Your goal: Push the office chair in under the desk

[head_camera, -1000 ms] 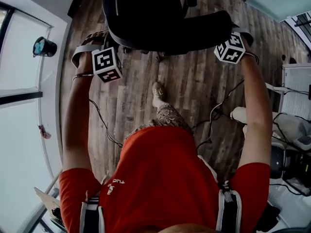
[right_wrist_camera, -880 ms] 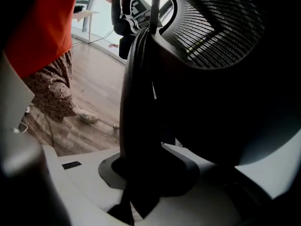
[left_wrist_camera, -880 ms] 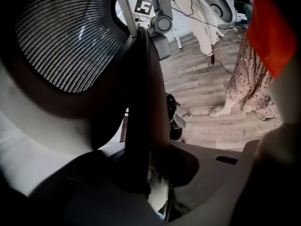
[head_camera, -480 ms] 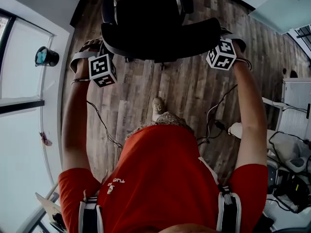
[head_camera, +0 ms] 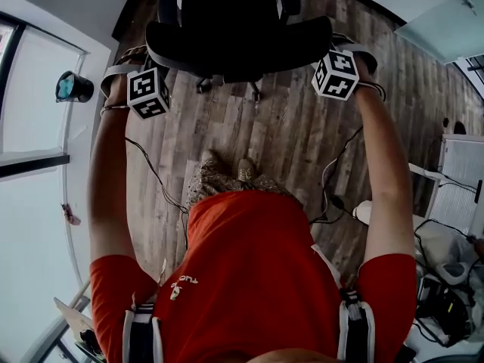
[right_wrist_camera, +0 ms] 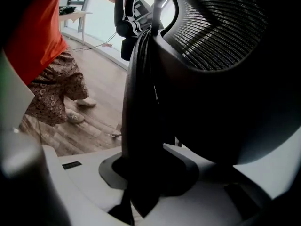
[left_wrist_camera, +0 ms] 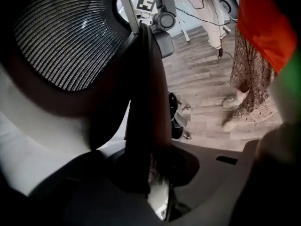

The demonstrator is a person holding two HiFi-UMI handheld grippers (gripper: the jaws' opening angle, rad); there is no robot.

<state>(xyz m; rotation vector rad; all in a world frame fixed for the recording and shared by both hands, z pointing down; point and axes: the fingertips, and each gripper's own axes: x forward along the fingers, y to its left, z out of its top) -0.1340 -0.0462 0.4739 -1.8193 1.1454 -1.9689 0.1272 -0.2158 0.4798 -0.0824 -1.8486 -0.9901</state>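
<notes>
pushing step: the office chair (head_camera: 238, 32) sits at top centre of the head view. left gripper (left_wrist_camera: 146, 173) and right gripper (right_wrist_camera: 141, 173) each pinch its backrest (left_wrist_camera: 61, 36) edge. next: push evenly, straight toward the frame's top.

Black ribbed mesh back + matt plastic frame on office chair (head_camera: 234, 29); matt, grainy wood planks on floor (head_camera: 287, 142).
</notes>
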